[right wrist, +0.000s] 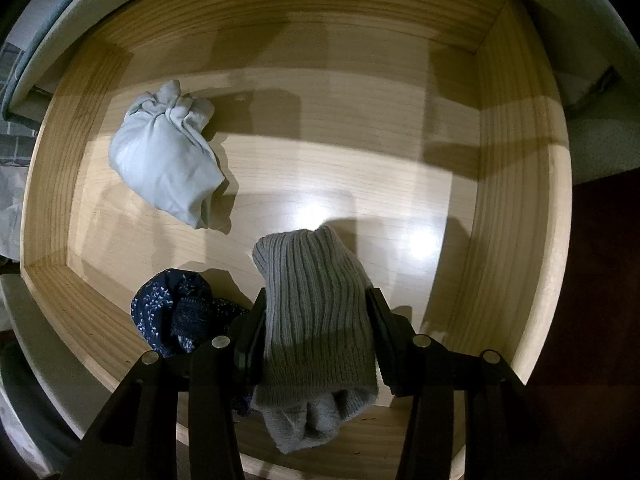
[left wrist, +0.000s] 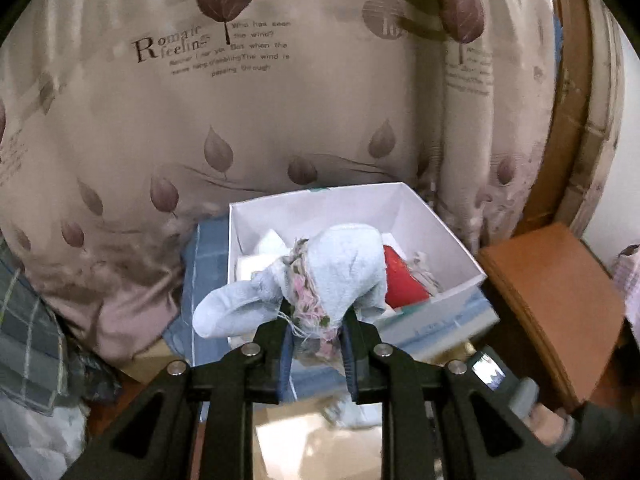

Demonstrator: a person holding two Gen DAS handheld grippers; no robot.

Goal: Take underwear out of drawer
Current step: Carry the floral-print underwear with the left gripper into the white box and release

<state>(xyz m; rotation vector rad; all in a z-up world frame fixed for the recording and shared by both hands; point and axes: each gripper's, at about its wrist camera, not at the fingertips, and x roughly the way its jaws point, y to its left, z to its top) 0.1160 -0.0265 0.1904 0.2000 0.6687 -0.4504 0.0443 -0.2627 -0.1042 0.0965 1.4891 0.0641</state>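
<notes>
In the left wrist view, the left tongs are pressed onto a pale blue bundle with a pink and green floral trim, which is held between the two fingers above the near edge of a white box. One rounded lobe of the bundle hangs out over the left wall of the box. Inside the box, a red item and some white fabric are seen. The box is set on blue cloth in front of a leaf-printed curtain, and a brown wooden piece lies to its right.

In the right wrist view, the right tongs are closed on a grey ribbed bundle, gripped from both sides over the near part of the wooden drawer. Just to its left, a dark blue patterned bundle rests on the drawer floor by the front wall. Further in and to the left, well apart from the tongs, a light grey knotted bundle lies on the drawer floor.
</notes>
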